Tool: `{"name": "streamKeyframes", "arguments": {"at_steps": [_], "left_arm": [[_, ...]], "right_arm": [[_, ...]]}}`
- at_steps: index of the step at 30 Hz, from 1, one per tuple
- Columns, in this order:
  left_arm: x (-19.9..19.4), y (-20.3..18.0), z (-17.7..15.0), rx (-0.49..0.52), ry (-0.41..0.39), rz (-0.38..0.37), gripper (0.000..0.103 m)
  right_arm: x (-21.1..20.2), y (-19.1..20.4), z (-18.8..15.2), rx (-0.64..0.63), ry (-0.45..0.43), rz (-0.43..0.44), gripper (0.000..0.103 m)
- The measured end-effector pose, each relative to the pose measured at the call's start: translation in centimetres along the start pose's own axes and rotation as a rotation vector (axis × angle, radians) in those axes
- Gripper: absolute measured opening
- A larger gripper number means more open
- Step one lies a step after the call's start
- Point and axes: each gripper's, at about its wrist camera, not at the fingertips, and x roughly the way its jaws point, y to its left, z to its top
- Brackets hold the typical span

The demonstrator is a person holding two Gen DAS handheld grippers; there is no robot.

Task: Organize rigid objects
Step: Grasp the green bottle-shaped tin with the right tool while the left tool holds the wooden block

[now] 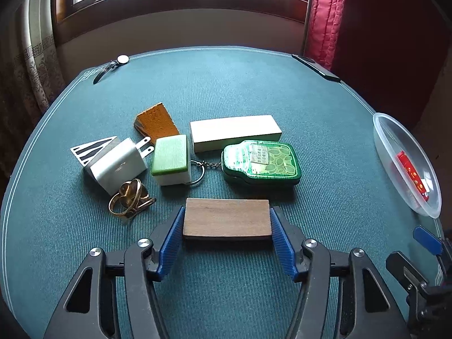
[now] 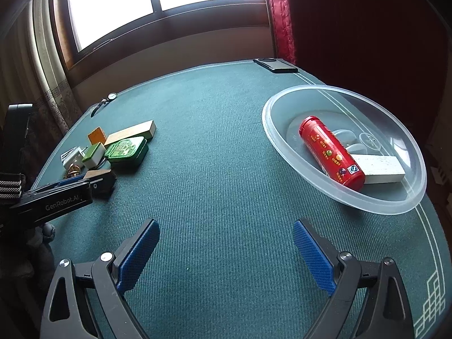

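Walnut-brown wooden block (image 1: 226,219) sits low centre in the left wrist view, pinched at both ends by the left gripper (image 1: 226,223) jaws on the green table (image 1: 254,90). The right gripper (image 2: 226,254) has its jaws spread (nothing between them); the clear bowl (image 2: 282,141), right of frame, holds a red canister (image 2: 332,152).

Green-felt table (image 1: 226,84) carries a clustered group of small objects centre-left (image 1: 180,155), clear bowl (image 1: 381,138) right edge, watch (image 1: 118,62) and phone (image 1: 316,66) at far edge.
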Motion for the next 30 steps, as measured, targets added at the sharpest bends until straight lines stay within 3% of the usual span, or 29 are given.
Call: {"name": "streamKeyframes", "arguments": {"at_steps": [9, 15, 18, 20, 24, 30], "left_arm": [[0.0, 0.3, 0.2, -0.009, -0.009, -0.038, 0.066], [0.4, -0.8, 0.1, 0.046, -0.015, -0.008, 0.074], [0.4, -0.8, -0.1, 0.061, -0.018, 0.002, 0.072], [0.2, -0.6, -0.1, 0.057, -0.023, 0.017, 0.061], [-0.5, 0.8, -0.4, 0.009, -0.020, -0.038, 0.061], [-2.0, 2.4, -1.6, -0.024, -0.021, -0.031, 0.061]], "right_arm": [[-0.1, 0.6, -0.1, -0.014, 0.001, 0.008, 0.098], [-0.2, 0.5, -0.1, -0.010, 0.001, 0.007, 0.098], [-0.2, 0.5, -0.1, -0.010, 0.002, 0.007, 0.098], [-0.2, 0.5, 0.0, -0.011, 0.003, 0.006, 0.098], [-0.3, 0.6, 0.1, -0.017, -0.001, 0.008, 0.098], [0.1, 1.0, 0.2, -0.022, 0.014, 0.021, 0.098]]}}
